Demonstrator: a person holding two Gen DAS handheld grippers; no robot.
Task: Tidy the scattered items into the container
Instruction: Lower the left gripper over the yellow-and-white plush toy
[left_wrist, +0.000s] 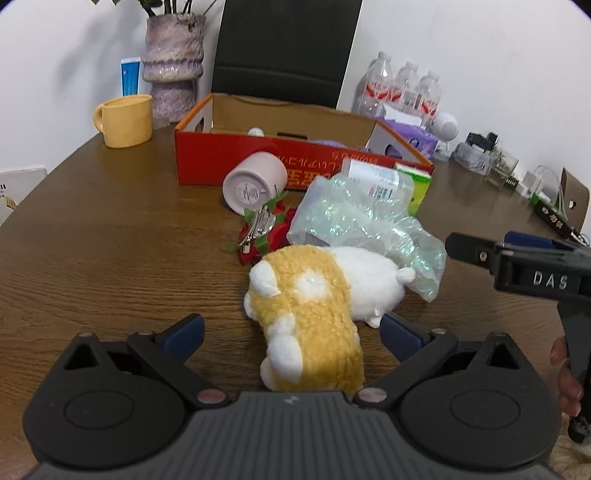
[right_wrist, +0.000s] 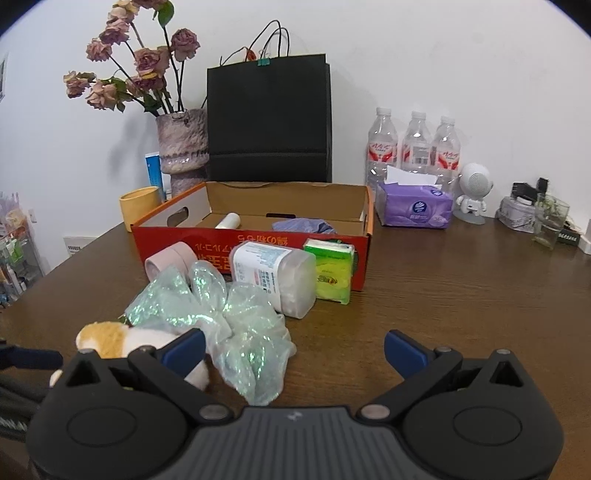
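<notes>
My left gripper (left_wrist: 291, 334) is spread wide with the plush toy (left_wrist: 314, 299) lying on the table (left_wrist: 110, 240) between its blue fingers (left_wrist: 186, 332), untouched by either as far as I can tell. Beyond it, from left to right, lie the tipped pink cup (left_wrist: 255, 181), the red flower clip (left_wrist: 264, 232), the shimmery plastic bag (left_wrist: 354, 221) and the green tissue pack (left_wrist: 419, 188), all just before the red cardboard box (left_wrist: 207, 158). My right gripper (right_wrist: 293, 349) is also spread and empty, the bag just ahead-left of it and the white bottle (right_wrist: 277, 277) farther ahead.
</notes>
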